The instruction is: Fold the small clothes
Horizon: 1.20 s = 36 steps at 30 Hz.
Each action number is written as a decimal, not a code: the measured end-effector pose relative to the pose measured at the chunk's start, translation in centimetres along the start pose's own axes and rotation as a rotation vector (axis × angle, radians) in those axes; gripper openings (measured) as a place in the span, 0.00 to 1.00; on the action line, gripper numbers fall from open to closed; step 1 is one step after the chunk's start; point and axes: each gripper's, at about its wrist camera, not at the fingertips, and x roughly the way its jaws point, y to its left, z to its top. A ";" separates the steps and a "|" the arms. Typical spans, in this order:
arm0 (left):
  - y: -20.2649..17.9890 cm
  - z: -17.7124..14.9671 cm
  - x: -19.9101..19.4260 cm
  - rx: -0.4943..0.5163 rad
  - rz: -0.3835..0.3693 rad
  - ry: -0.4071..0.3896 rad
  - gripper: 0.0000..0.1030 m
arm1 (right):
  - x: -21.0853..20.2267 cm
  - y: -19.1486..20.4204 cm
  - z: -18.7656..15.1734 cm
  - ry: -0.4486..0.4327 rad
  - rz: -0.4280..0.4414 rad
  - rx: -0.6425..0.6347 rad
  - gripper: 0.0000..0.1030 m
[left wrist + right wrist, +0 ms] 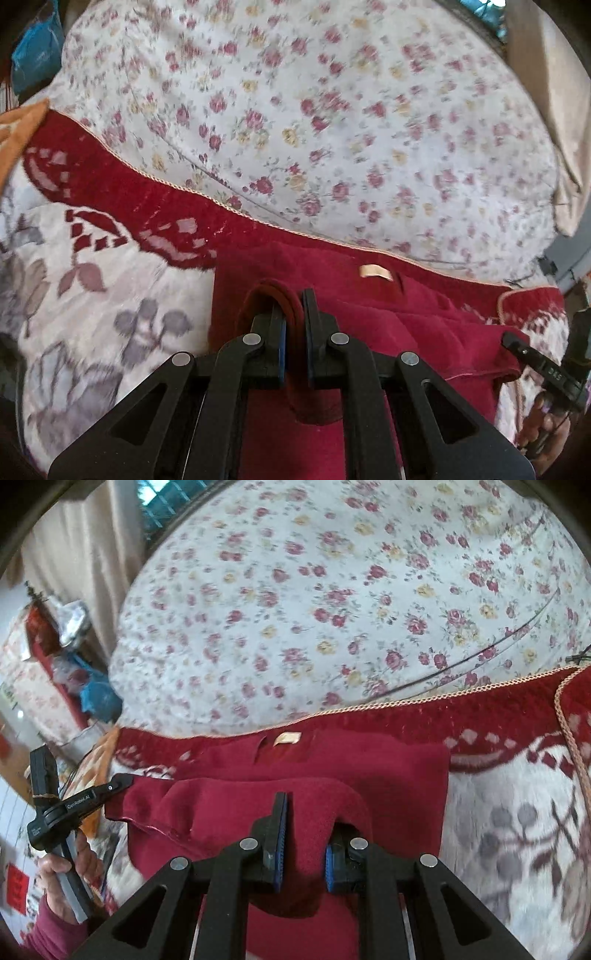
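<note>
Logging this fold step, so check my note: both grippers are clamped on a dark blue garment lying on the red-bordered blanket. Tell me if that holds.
Not quite: the garment is dark red, not blue. Both wrist views show it. The rest stands: the left gripper and right gripper are each clamped on it, and it lies on the red-bordered blanket.

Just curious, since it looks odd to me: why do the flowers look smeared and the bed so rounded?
Left wrist view: the floral sheet is smeared by motion blur, while the left gripper stays sharp. Right wrist view: the fisheye lens bulges the sheet and darkens the corners; soft daylight, no glare.
</note>
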 end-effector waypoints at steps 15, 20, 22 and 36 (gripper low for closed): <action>2.0 2.0 3.5 -0.068 -0.066 0.078 0.59 | 0.7 -5.9 1.5 -0.046 0.030 0.162 0.56; 1.7 1.2 1.7 -0.049 -0.050 0.066 0.59 | -1.9 -3.4 -0.2 -0.037 0.117 0.048 0.56; 1.5 0.7 2.6 -0.051 -0.017 0.096 0.59 | -0.1 -1.8 -0.8 0.025 0.092 -0.014 0.56; 3.9 -1.7 5.4 -0.051 0.080 0.171 0.59 | 5.9 -8.8 2.1 0.010 -0.244 0.212 0.53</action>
